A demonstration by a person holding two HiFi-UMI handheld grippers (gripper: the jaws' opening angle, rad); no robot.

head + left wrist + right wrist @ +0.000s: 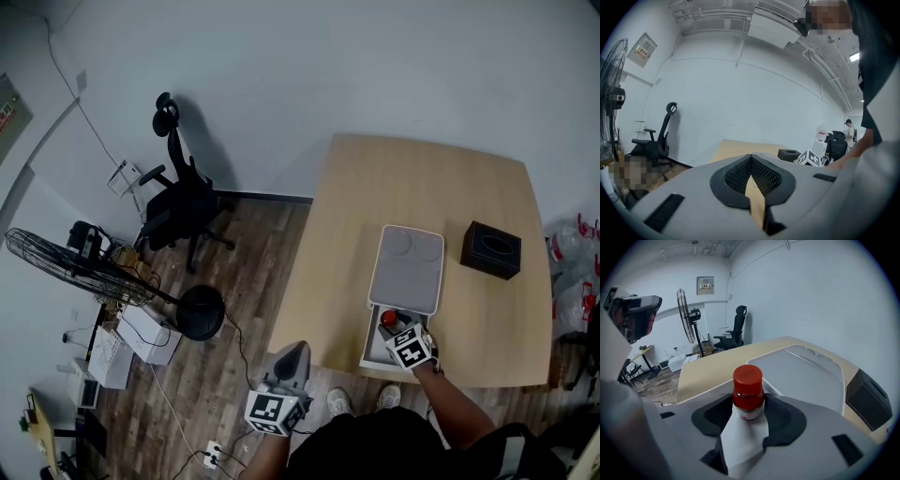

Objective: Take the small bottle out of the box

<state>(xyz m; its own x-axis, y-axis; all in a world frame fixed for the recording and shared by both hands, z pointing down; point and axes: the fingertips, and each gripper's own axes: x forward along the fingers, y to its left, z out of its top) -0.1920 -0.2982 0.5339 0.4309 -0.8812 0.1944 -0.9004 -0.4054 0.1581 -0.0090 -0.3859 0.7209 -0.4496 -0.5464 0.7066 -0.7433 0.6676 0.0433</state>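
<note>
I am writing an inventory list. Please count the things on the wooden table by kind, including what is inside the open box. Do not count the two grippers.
small bottle: 1
box: 1
box lid: 1
black box: 1
Total: 4

Wht walls (281, 56), wood flr (253, 272), 1 blk office chair (183, 202), 1 fan (66, 262).

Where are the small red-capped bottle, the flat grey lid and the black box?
Small red-capped bottle (748, 397), right gripper view, body below cap.
Flat grey lid (407, 272), head view, centre of top.
Black box (490, 249), head view, top face.
</note>
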